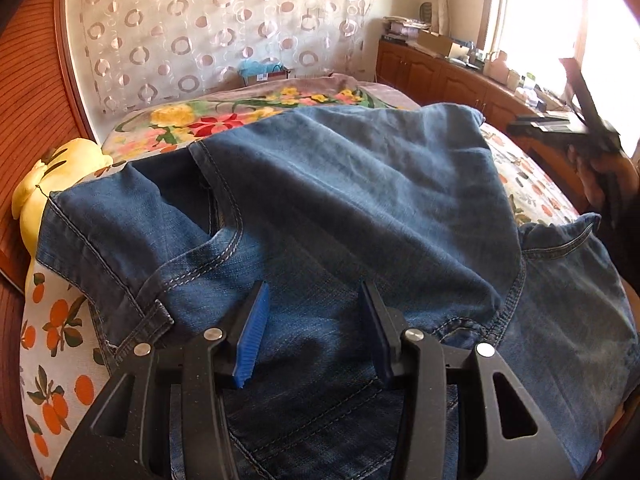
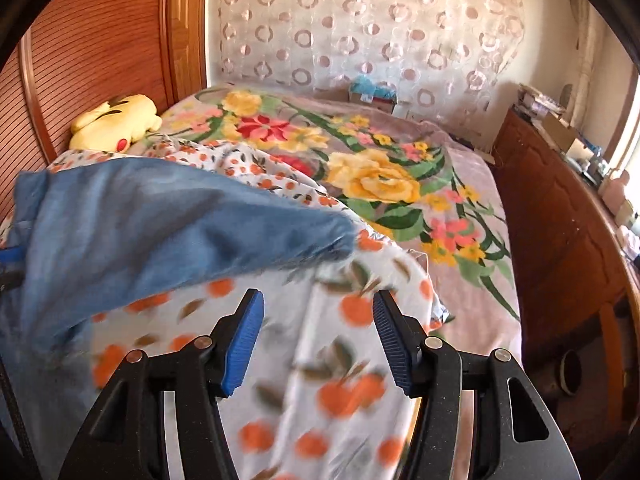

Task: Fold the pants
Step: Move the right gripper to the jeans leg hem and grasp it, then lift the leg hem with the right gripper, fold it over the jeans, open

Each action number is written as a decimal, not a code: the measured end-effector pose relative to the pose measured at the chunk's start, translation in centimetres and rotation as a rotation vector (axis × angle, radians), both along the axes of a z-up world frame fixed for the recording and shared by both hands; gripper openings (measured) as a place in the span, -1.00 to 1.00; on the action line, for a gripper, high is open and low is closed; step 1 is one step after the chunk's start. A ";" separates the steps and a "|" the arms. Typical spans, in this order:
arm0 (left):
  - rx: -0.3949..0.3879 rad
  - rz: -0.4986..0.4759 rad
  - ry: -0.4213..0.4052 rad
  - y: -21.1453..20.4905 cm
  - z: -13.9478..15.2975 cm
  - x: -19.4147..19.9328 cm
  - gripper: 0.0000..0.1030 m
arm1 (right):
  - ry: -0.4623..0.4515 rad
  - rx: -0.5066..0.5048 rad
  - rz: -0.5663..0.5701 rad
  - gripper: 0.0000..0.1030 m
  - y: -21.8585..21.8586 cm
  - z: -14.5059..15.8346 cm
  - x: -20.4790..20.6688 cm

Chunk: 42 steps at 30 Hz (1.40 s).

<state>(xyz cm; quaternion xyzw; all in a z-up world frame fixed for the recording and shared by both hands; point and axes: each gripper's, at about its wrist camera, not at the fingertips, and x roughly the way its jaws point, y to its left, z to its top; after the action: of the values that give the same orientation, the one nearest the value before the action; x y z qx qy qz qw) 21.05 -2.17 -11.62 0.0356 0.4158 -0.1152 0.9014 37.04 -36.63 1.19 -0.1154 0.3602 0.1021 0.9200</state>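
Blue denim jeans (image 1: 340, 184) lie on the bed, one leg folded back across the seat and waistband. My left gripper (image 1: 316, 300) hovers low over the denim near the waistband; its blue pads stand apart with only flat cloth beneath them, so it is open. In the right wrist view the jeans (image 2: 160, 220) fill the left side, blurred, with a leg end reaching toward the middle. My right gripper (image 2: 318, 304) is open over the orange-print sheet (image 2: 320, 360), to the right of the jeans, and holds nothing. At the left wrist view's right edge a person's hand (image 1: 596, 172) holds the right tool.
A floral blanket (image 2: 380, 176) covers the far half of the bed. A yellow plush toy (image 2: 116, 120) lies by the wooden headboard (image 2: 100, 40). A wooden cabinet (image 2: 560, 220) with clutter on top runs along the right side, under a bright window (image 1: 540, 20).
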 end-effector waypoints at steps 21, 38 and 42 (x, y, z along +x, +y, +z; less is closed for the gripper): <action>0.020 0.012 -0.010 -0.1 -0.2 0.2 -0.09 | 0.055 0.138 0.155 -0.71 -3.4 1.3 4.4; -0.058 0.036 -0.045 1.8 0.3 -0.2 -0.09 | 0.096 0.011 -0.056 -0.74 -6.9 1.9 -11.8; -0.042 0.039 -0.029 1.6 0.1 0.1 -0.09 | 0.135 0.072 -0.070 -0.54 -7.6 -0.5 -13.3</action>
<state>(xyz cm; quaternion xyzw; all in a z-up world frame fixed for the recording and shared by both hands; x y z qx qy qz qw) 21.15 -0.57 -11.53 0.0101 0.4008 -0.1058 0.9100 23.72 -44.24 0.67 -0.0623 0.4215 0.0903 0.9002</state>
